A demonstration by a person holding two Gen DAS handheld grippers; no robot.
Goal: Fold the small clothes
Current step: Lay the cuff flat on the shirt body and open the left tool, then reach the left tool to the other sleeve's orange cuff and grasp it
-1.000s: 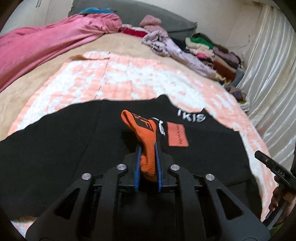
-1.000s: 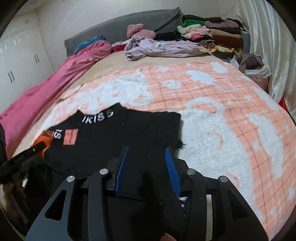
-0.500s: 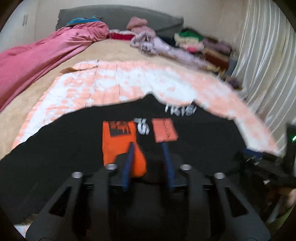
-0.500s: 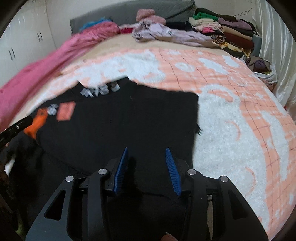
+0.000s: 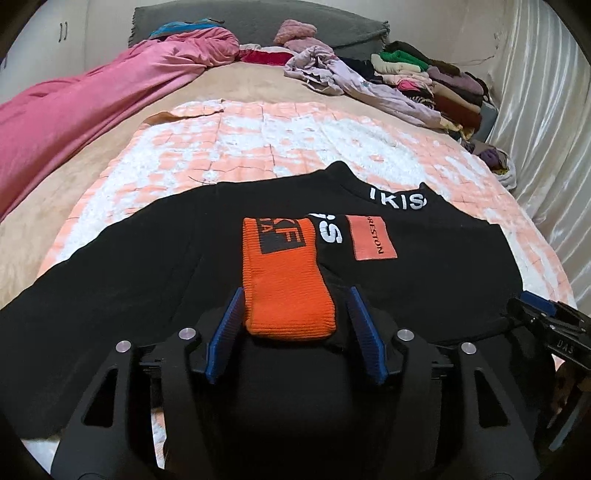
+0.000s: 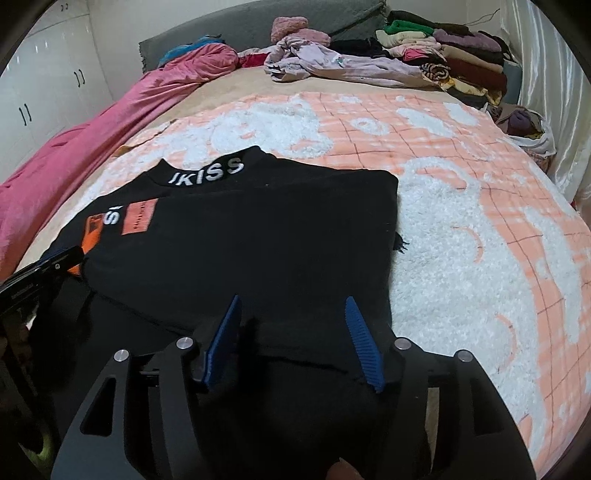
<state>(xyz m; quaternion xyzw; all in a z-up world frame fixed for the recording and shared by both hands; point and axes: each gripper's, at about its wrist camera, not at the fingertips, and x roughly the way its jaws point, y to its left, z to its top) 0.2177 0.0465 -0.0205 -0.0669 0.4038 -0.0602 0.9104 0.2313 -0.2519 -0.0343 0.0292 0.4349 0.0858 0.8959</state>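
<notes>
Filling most of both views is a bed [image 5: 236, 77] under a tan sheet, with an orange-and-white fleece blanket [image 5: 295, 136] spread over its near half. A long pink cover [image 5: 92, 107] lies bunched along the left side, and a grey headboard cushion [image 6: 236, 33] runs across the far end. At the far right sits a pile of folded clothes [image 5: 436, 85], with a crumpled lilac garment [image 6: 332, 62] just left of it and a pale curtain [image 5: 535, 110] hanging on the right.

On the near part of the blanket lies the black sweater [image 6: 277, 236], laid flat with its collar toward the far side (white lettering runs across the collar). Its body looks partly folded, with a straight edge on the right in the right wrist view. An orange patch [image 5: 371, 238] sits on its chest. The orange cuff [image 5: 288, 280] of a sleeve lies flat on the black fabric, just left of the patch.

The left gripper [image 5: 295, 328] hangs low over the sweater with its blue pads [image 5: 225, 328] spreading apart; the near end of the cuff lies between them, clear of both pads. The right gripper [image 6: 293, 339] is low over the sweater's near right part, its jaws also widening, with black cloth beneath and between them; whether the pads touch it I cannot tell. Each gripper shows at the edge of the other's view.
</notes>
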